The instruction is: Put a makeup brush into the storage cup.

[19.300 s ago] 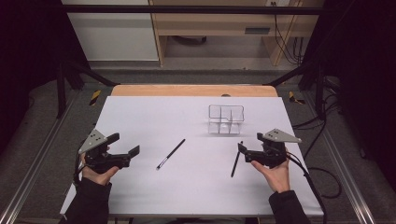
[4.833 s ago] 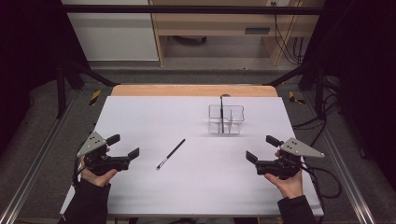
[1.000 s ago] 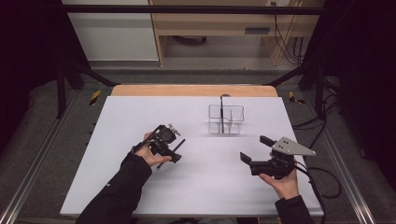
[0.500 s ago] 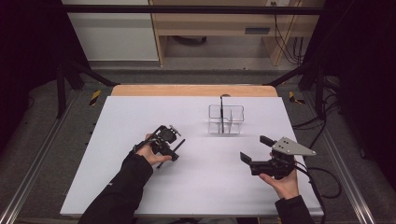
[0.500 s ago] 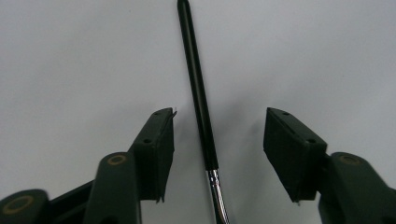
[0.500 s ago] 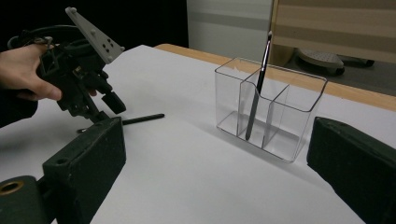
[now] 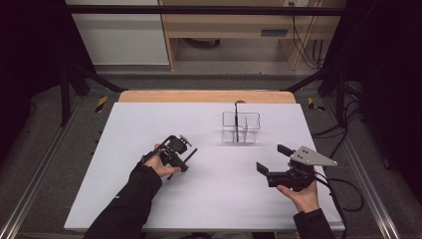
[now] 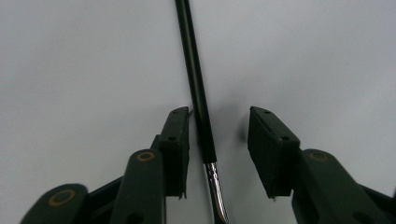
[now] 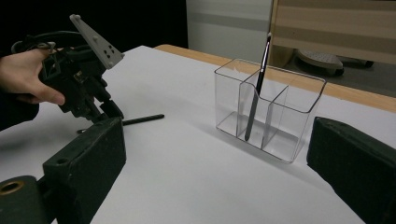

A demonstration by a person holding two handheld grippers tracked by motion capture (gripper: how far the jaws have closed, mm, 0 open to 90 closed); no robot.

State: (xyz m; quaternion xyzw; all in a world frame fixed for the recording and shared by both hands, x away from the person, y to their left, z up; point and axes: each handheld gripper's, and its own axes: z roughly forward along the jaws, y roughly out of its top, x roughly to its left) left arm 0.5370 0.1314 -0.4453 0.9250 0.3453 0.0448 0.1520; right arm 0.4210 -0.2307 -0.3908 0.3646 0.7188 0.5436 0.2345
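A thin black brush (image 7: 191, 153) with a silver ferrule lies flat on the white table (image 7: 124, 129). My left gripper (image 7: 179, 162) points down over it, and its jaws have just been closing. In the left gripper view the brush (image 8: 196, 84) runs between the pads of the left gripper (image 8: 220, 113), right beside one pad and apart from the other. My right gripper (image 7: 272, 158) is held open above the table's right side, empty. A clear organizer (image 7: 241, 132) holds a second brush (image 7: 237, 122) upright; the right gripper view shows this organizer (image 9: 299, 107) ahead.
Bare wood (image 7: 204, 96) runs along the table's far edge, with shelving behind it. Cables (image 7: 343, 189) trail off at the right. The white surface between the two grippers is free.
Since the earliest frames the left gripper has come from the table's left edge to the lying brush, and the other brush now stands in the organizer. Over the last second both hands barely moved.
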